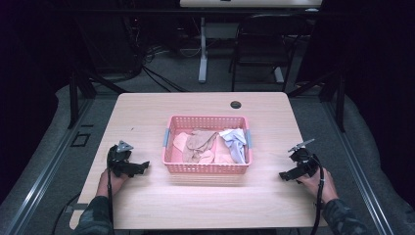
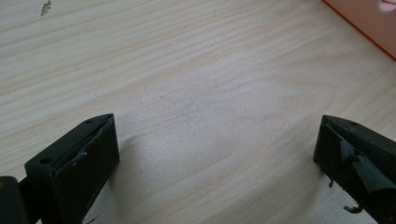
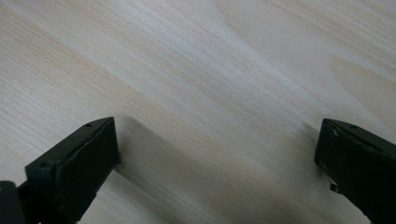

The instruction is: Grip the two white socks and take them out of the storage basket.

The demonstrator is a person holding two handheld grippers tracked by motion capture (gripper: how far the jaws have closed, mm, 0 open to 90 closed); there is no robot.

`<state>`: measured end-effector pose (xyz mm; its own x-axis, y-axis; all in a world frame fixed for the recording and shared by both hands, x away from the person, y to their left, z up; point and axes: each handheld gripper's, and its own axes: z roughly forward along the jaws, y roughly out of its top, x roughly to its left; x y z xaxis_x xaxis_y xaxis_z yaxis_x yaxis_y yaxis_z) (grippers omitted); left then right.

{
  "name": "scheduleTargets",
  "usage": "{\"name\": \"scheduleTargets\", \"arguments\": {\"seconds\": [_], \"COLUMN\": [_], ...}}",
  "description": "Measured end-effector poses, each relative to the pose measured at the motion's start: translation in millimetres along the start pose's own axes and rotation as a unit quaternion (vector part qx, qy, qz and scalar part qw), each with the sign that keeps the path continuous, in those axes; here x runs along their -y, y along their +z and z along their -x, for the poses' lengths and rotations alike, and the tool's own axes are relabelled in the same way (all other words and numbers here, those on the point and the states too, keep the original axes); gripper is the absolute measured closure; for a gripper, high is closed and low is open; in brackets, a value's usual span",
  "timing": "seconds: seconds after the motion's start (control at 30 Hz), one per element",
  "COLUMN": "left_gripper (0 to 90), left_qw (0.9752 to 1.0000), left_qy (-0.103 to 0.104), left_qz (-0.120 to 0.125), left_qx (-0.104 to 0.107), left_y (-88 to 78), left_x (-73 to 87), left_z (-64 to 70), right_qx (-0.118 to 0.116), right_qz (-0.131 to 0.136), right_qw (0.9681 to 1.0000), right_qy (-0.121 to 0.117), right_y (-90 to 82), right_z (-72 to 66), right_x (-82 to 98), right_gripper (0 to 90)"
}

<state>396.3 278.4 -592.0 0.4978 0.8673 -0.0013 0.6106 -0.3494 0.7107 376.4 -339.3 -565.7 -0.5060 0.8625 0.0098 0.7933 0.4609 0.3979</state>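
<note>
Your left gripper view cuts the pink basket (image 2: 369, 18) off at its top right corner. The clothes (image 1: 210, 144) heaped inside it overlap, so you can't tell each piece apart.

The pink basket (image 1: 207, 169) stands mid-counter (image 1: 147, 112) and blocks the straight line between the left hand-held gripper (image 1: 142, 168) and the right hand-held gripper (image 1: 285, 176). Bare wood lies on both sides of it, along the near edge and behind it toward the dark round hole (image 1: 236, 104). The basket is open on top, its floor covered by crumpled cloths (image 1: 208, 145). Each gripper's jaws stand wide apart over bare wood, with the basket's corner (image 2: 369, 23) near the left one.
</note>
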Motion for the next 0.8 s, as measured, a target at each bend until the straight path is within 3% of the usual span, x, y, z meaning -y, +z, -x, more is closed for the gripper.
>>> {"name": "scheduleTargets", "arguments": {"seconds": [0.4,0.5,0.6,0.63,0.8], "left_gripper": [0.0,0.0,0.0,0.0,0.0], "left_qw": [1.0000,1.0000,1.0000,1.0000,1.0000], "left_qy": [0.000,0.000,0.000,0.000,0.000], "left_qz": [0.000,0.000,0.000,0.000,0.000], "left_qx": [0.000,0.000,0.000,0.000,0.000], "left_y": [-0.1,-0.1,-0.1,-0.1,-0.1], "left_x": [0.0,0.0,0.0,0.0,0.0], "left_z": [0.1,0.0,0.0,0.0,0.1], "right_qx": [0.000,0.001,0.001,0.005,-0.003], "right_qz": [0.001,-0.012,-0.007,-0.016,-0.010], "right_qw": [1.0000,0.9999,0.9999,0.9999,0.9999], "right_qy": [0.000,0.000,0.010,0.003,0.004], "right_y": [0.0,-0.4,-0.3,-2.6,-8.6], "right_z": [0.0,-0.1,-0.3,0.9,0.9], "right_x": [0.1,-2.2,-2.7,-3.8,-7.1], "right_gripper": [0.0,0.0,0.0,0.0,0.0]}}
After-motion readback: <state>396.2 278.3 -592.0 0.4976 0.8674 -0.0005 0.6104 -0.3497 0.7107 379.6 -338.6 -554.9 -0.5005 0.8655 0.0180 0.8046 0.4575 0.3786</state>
